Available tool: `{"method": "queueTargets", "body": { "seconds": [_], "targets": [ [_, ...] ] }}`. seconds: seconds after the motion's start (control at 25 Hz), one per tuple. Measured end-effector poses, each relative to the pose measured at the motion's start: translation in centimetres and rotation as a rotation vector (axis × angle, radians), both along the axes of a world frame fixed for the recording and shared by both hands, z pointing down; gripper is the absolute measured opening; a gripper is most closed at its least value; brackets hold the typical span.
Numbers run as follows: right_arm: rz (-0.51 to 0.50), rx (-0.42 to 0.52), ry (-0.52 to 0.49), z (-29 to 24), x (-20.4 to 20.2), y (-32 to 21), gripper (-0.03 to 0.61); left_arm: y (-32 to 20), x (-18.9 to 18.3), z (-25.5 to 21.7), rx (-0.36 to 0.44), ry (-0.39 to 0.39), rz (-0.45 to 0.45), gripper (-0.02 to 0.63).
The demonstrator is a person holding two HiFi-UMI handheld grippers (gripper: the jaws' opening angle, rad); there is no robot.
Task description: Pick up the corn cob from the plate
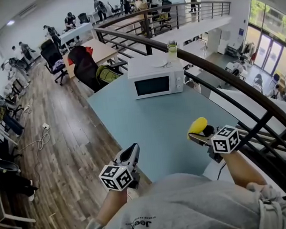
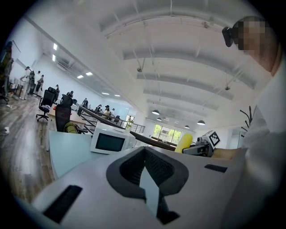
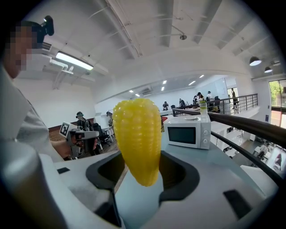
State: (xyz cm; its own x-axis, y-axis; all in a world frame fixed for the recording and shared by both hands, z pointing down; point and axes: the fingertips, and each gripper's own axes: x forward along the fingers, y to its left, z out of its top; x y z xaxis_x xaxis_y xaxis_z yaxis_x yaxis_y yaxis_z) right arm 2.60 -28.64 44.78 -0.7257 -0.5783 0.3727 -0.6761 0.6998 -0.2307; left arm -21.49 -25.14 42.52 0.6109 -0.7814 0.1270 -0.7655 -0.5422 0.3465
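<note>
right gripper [image 1: 195,135]: fingers clamped on the corn cob [image 3: 136,138], held over the near right part of the bench [image 1: 154,130] (cob sticks out past the fingers) | left gripper [image 1: 130,152]: fingers together, nothing between | microwave [image 1: 157,80]: far end of bench

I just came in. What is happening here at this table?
A person holds a gripper in each hand at a light blue table. The right gripper is shut on a yellow corn cob and holds it in the air, clear of the table. The left gripper is shut and empty. A white microwave stands farther back on the table.
</note>
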Motion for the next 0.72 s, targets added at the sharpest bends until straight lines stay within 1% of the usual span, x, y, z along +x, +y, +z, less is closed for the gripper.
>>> {"method": "queueTargets", "body": {
  "seconds": [0.28,0.72],
  "targets": [
    [0.002,0.045,0.006,-0.2,0.26,0.0,0.249,-0.03,-0.04,0.1,0.001,0.002,-0.004,0.011],
    [0.002,0.044,0.011,-0.04,0.44,-0.06,0.249,-0.02,0.27,0.32,-0.003,0.004,-0.003,0.011]
  ]
}}
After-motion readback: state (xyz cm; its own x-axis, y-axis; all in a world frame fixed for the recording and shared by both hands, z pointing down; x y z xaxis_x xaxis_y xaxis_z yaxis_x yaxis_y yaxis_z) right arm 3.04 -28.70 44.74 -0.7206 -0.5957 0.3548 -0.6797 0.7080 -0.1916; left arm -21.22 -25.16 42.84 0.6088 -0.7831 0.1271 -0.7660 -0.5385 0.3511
